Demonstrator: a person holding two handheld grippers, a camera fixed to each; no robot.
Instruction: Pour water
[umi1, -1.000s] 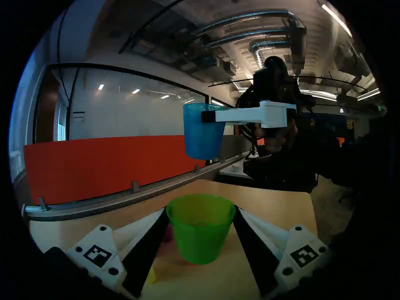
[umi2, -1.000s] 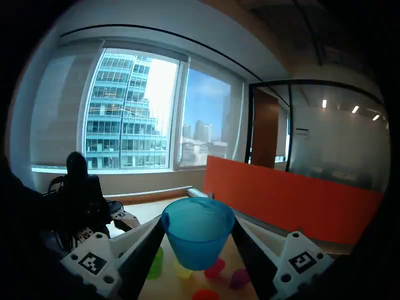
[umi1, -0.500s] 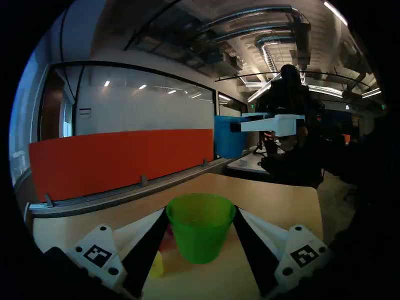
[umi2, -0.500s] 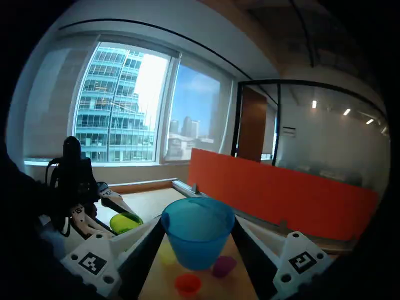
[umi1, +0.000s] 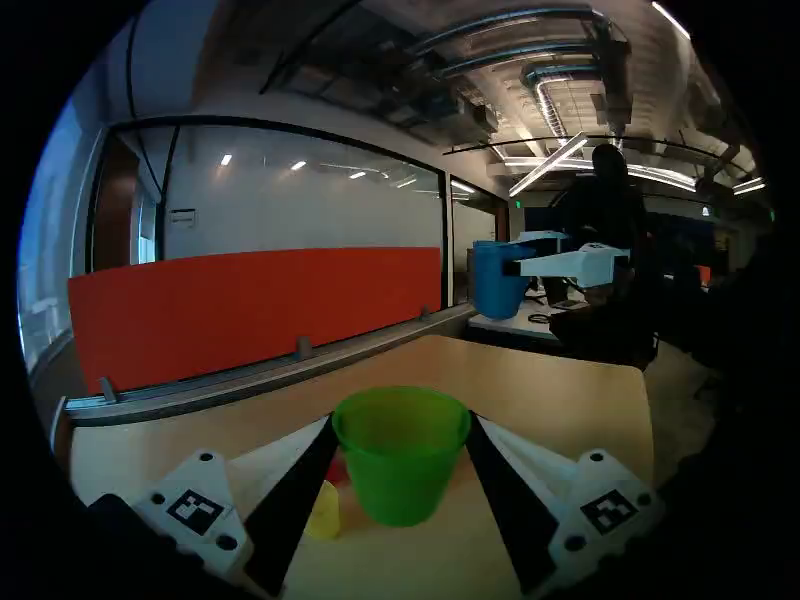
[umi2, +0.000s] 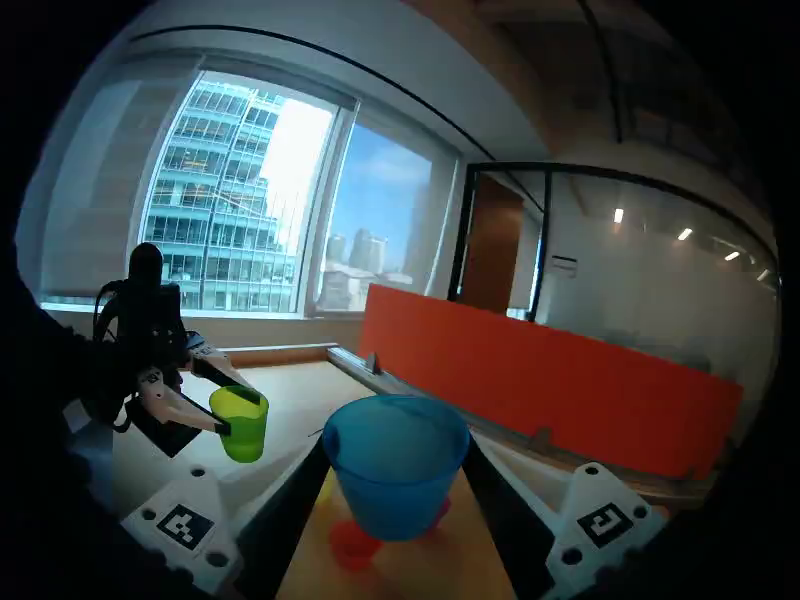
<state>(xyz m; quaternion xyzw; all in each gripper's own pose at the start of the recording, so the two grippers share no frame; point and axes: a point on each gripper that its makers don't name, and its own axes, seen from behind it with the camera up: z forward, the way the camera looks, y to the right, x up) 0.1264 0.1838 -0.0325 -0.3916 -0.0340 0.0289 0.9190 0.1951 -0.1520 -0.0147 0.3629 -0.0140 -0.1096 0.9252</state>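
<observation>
I am holding my left gripper (umi1: 400, 428) with both fingers pressing on the sides of a green plastic tumbler (umi1: 400, 475), which is standing upright between them with its open mouth up. I am holding my right gripper (umi2: 395, 450) in the same manner, its two fingers clenching an upright, translucent blue plastic tumbler (umi2: 395, 485) by its sides. In the left gripper view the blue tumbler is showing farther off to the upper right, gripped by the white fingers of the right gripper and raised above the far edge of the light wooden desk (umi1: 560, 390), well apart from the green one. In the right gripper view the green tumbler is showing to the left, pinched between the fingers of the left gripper, with the dark body of that tool behind it. I cannot tell whether either tumbler is carrying water. A small yellow cup (umi1: 323, 510) is sitting on the desk just beside the green tumbler's base, and a small red cup (umi2: 352, 545) is lying on the desk below the blue one. An orange partition panel (umi1: 250, 300) is running along the back edge of the desk, with a glass wall above it. A large window (umi2: 220, 210) is showing high-rise buildings and blue sky.
</observation>
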